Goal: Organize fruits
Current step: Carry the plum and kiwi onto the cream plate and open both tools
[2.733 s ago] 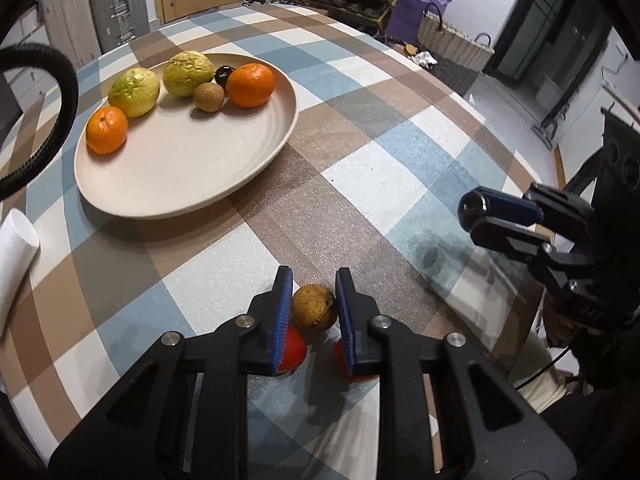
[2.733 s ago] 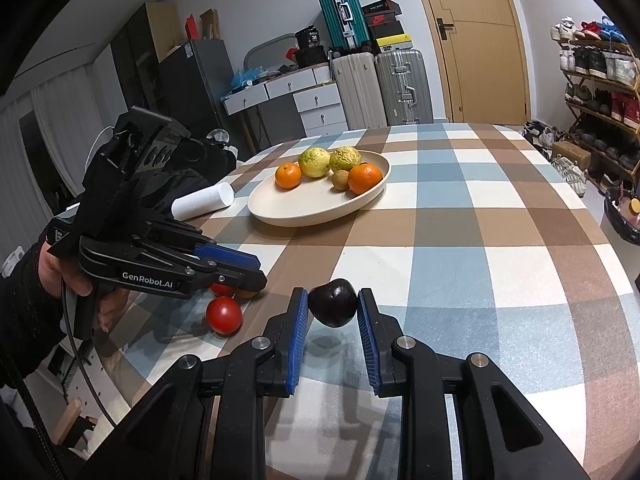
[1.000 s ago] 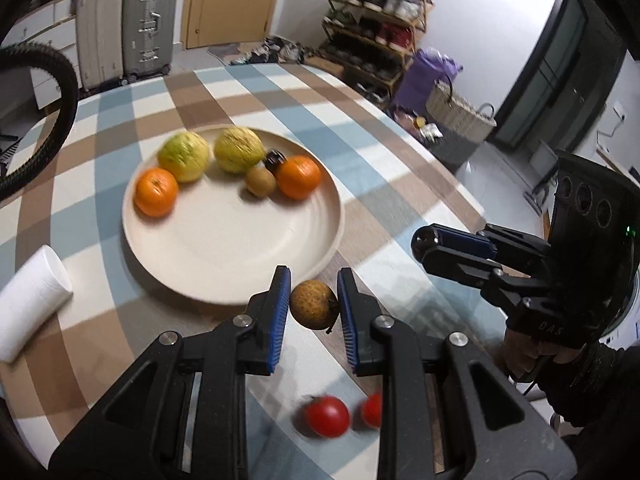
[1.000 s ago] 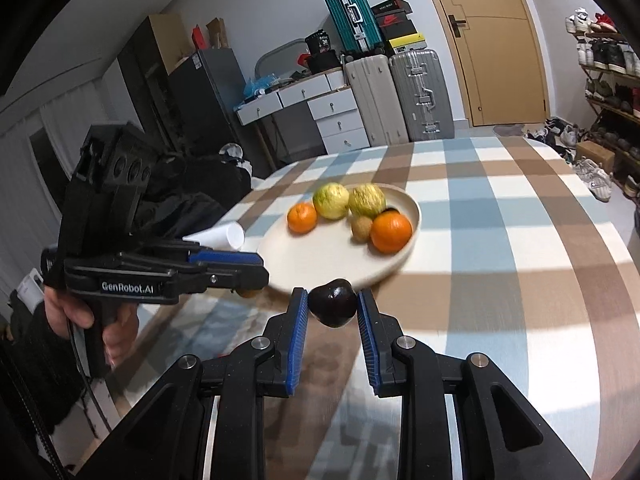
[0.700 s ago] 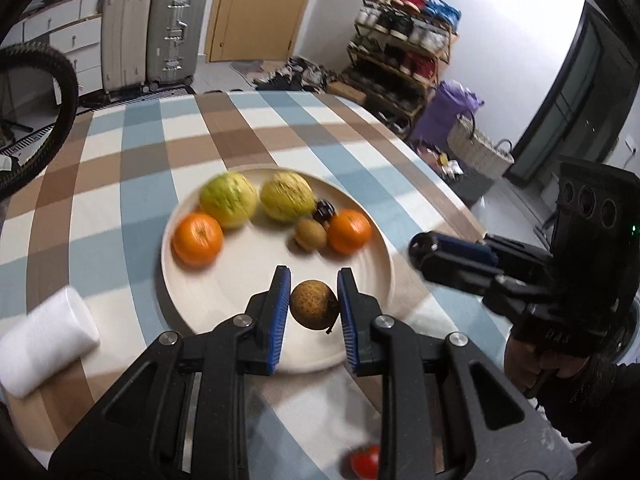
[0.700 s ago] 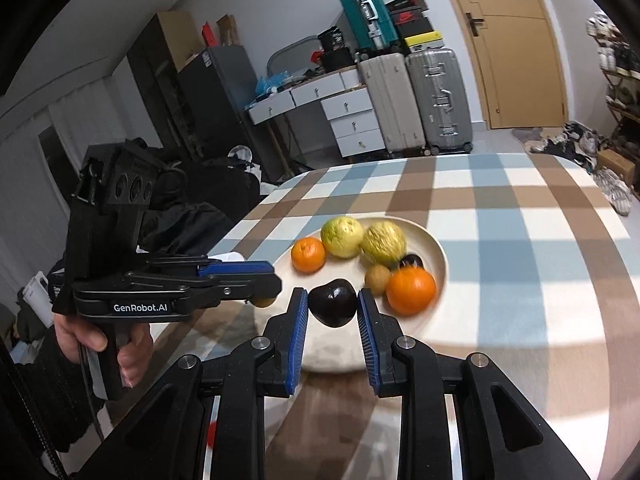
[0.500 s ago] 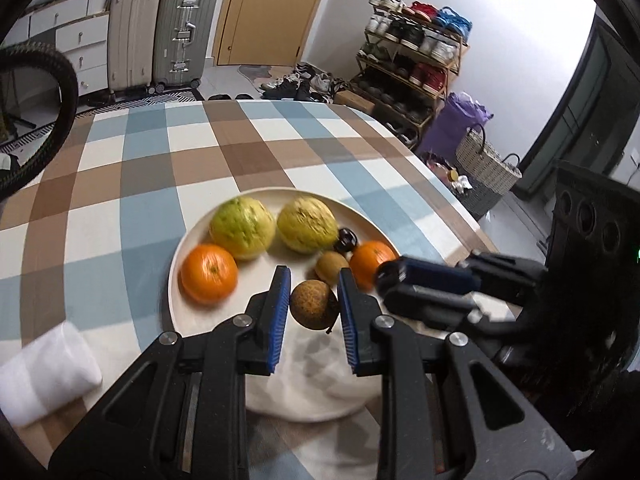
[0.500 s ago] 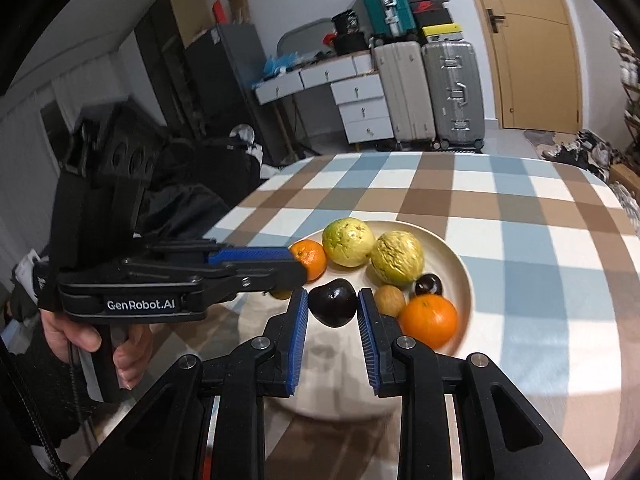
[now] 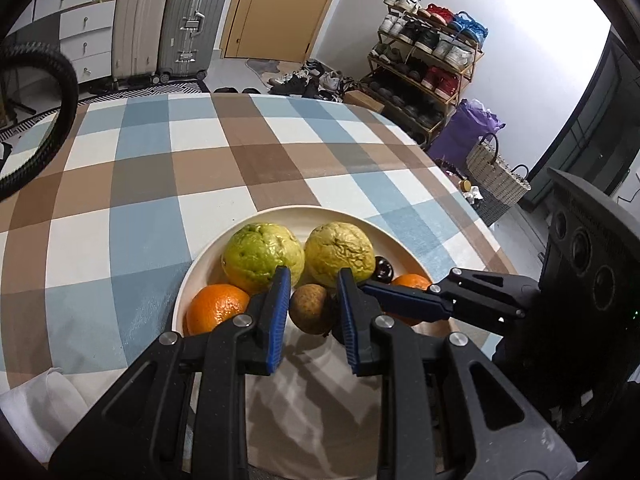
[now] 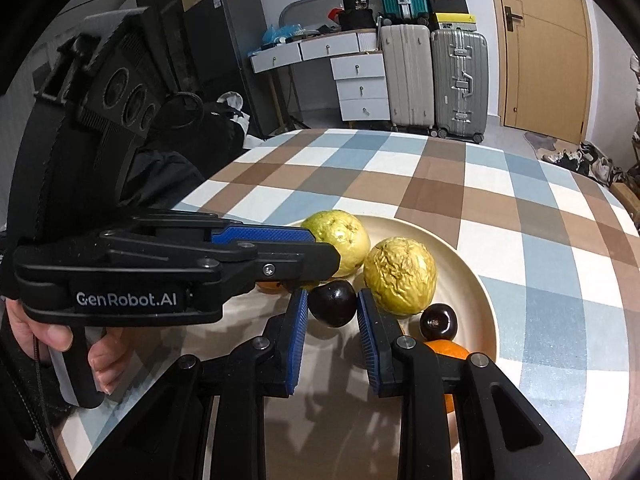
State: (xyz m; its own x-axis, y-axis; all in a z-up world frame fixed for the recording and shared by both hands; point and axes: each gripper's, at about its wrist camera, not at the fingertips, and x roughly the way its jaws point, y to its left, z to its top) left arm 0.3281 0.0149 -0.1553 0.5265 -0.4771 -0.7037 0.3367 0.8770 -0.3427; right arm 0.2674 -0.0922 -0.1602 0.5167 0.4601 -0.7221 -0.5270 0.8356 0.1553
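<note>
My left gripper [image 9: 312, 308] is shut on a small brown fruit [image 9: 311, 309] and hovers over the cream plate [image 9: 320, 216]. On that plate lie a green guava [image 9: 260, 256], a wrinkled yellow fruit [image 9: 340, 250], an orange [image 9: 214, 312], a second orange [image 9: 410, 282] and a dark plum [image 9: 382, 268]. My right gripper [image 10: 332, 306] is shut on a dark plum [image 10: 332, 306] above the plate [image 10: 480, 292], close to the wrinkled yellow fruit [image 10: 400, 282]. The left gripper's body [image 10: 160, 272] crosses the right wrist view and hides part of the plate.
The plate sits on a round table with a checked blue, brown and white cloth [image 9: 160, 168]. A white paper roll [image 9: 36, 408] lies at the near left. Suitcases [image 10: 436, 80] and a door stand behind; a shoe rack [image 9: 428, 76] and wicker basket [image 9: 496, 188] are beside the table.
Both grippers have carried their fruits forward from the table's near edge to over the plate. The two red tomatoes left behind have dropped out of view.
</note>
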